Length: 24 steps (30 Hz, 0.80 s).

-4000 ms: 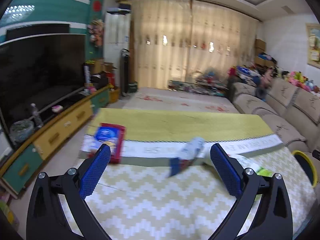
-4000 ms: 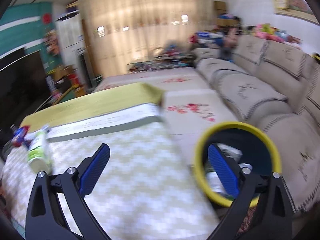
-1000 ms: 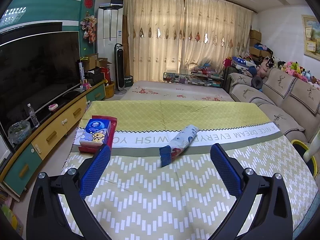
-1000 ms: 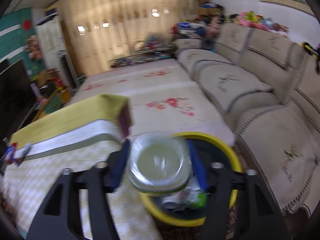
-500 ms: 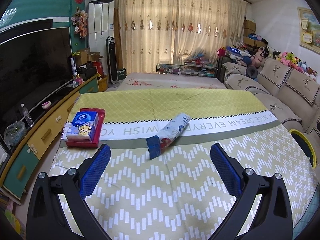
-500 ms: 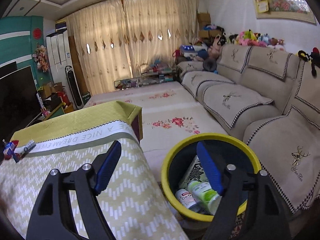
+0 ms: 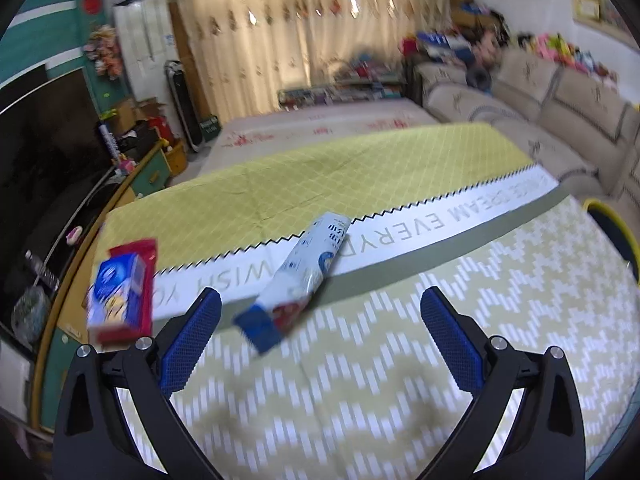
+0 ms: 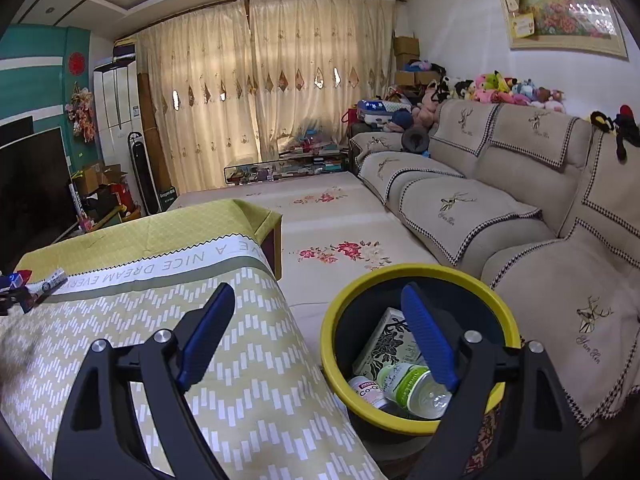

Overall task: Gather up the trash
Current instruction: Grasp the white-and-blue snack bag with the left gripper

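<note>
Trash remaining on the counter [image 7: 360,400] is a long white-and-blue wrapper [image 7: 304,272], lying slantwise on the patterned cloth just ahead of the left tongs [image 7: 320,328], which stand wide and empty. Right tongs [image 8: 320,332] have just been opening, with nothing between them, above the yellow-rimmed bin [image 8: 400,272] beside the counter; a green-labelled bottle [image 8: 412,388], a can and a carton lie inside.

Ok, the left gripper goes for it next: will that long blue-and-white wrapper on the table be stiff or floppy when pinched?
The wrapper is probably floppy and light: it looks like thin printed film lying flat on the tablecloth. Its glossy surface may slip, so pinch mid-length.
</note>
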### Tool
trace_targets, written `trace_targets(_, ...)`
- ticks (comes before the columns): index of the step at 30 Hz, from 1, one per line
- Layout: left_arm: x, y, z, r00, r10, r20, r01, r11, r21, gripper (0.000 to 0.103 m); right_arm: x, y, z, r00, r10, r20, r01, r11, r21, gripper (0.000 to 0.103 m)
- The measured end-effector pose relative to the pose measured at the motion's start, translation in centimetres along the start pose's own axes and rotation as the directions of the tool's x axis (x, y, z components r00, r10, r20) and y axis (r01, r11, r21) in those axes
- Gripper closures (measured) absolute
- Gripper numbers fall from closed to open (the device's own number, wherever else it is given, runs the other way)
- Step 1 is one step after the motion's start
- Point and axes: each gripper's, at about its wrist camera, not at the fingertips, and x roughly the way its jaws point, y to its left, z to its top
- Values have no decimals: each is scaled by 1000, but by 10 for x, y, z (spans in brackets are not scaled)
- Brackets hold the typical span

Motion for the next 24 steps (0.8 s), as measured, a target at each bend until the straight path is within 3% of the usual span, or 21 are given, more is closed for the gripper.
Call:
trace_targets(7, 48, 8, 23, 993, -17, -117, 21, 999, 25, 6, -1, 4, -1, 1000, -7, -1, 7, 1000, -18, 18)
trace_targets(10, 60, 6, 28, 990, -2, -142, 11, 998, 62, 18, 0, 5, -1, 1000, -7, -4, 7, 1000, -20, 17)
trace_targets(17, 77, 10, 37, 980, -69, -189, 79, 996, 48, 44, -1, 1, -2, 1000, -8, -6, 8, 1000, -7, 16)
trace_targets(21, 74, 15, 35, 974, -115, -195, 122, 992, 28, 67, -2, 0, -2, 1000, -9, -3, 9, 1000, -8, 16)
trace_targets(24, 69, 13, 30, 975, -109, -194, 119, 992, 40, 69, -2, 0, -2, 1000, -10, -3, 10, 1000, -4, 16)
